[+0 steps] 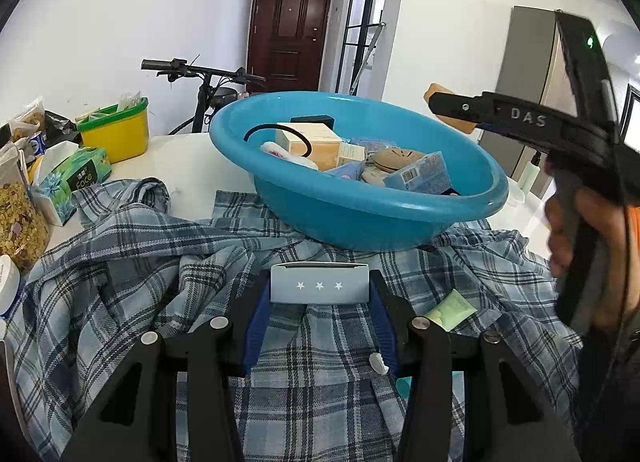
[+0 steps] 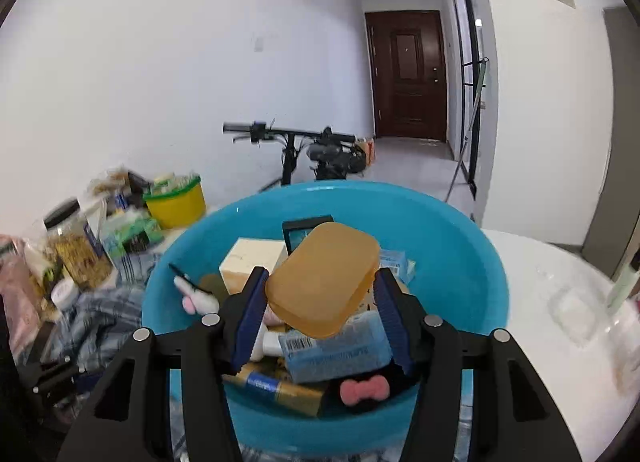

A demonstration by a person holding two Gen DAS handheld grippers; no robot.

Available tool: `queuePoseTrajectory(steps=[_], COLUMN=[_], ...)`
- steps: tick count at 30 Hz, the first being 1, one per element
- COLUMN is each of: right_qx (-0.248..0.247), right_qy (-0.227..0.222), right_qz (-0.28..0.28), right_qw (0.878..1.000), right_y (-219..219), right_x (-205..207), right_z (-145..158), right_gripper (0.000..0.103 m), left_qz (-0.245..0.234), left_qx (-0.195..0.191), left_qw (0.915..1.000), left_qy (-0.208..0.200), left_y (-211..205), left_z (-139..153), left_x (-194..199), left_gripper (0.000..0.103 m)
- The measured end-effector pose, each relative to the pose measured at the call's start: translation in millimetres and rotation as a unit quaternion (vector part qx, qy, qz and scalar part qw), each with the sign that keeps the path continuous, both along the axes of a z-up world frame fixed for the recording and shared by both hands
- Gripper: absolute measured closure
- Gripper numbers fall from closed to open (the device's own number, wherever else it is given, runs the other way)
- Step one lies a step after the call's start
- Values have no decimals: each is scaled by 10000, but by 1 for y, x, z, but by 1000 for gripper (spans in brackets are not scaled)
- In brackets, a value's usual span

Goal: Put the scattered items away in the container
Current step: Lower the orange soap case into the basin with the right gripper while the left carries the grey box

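Note:
A blue basin (image 1: 360, 218) stands on a plaid shirt (image 1: 132, 262) and holds several boxes and packets. My left gripper (image 1: 319, 288) is shut on a pale blue box with three stars (image 1: 319, 283), held low over the shirt just in front of the basin. My right gripper (image 2: 320, 290) is shut on an amber soap-shaped case (image 2: 322, 280), held over the basin (image 2: 460, 262). The right gripper also shows in the left wrist view (image 1: 448, 102), above the basin's right rim. A pale green tube (image 1: 450, 310) lies on the shirt to the right of my left gripper.
A yellow bin with a green rim (image 1: 116, 130), a green tissue pack (image 1: 76, 178) and a jar of cereal (image 1: 18, 218) stand on the white table at left. A bicycle (image 1: 200, 78) stands behind the table. A clear bag (image 2: 572, 310) lies on the table right of the basin.

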State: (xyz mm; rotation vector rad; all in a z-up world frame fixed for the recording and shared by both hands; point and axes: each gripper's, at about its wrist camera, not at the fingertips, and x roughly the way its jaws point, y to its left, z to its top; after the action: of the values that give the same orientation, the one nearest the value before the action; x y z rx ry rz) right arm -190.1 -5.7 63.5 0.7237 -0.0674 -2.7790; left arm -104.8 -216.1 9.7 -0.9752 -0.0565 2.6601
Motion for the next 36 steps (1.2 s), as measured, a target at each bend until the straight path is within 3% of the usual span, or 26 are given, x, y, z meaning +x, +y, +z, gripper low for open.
queuePoseTrajectory(steps=[3, 21, 28, 36], right_qx=[247, 105, -41, -119], right_qy=[-59, -196, -183, -128], right_qz=[-117, -195, -219, -257], right_qw=[9996, 9996, 9996, 9995], right_y=[-1, 9, 15, 18], right_x=[-2, -1, 2, 3], right_z=[-9, -22, -21, -20], right_gripper=[50, 50, 50, 50], left_qz=[-3, 14, 231, 435], left_qx=[-27, -156, -139, -217], left_qw=[10000, 9996, 9980, 9931], left_qy=[16, 235, 580, 1065], left_y=[-1, 4, -2, -4], left_z=[0, 4, 31, 80], left_x=[0, 7, 28, 39], left_gripper=[54, 54, 54, 54])
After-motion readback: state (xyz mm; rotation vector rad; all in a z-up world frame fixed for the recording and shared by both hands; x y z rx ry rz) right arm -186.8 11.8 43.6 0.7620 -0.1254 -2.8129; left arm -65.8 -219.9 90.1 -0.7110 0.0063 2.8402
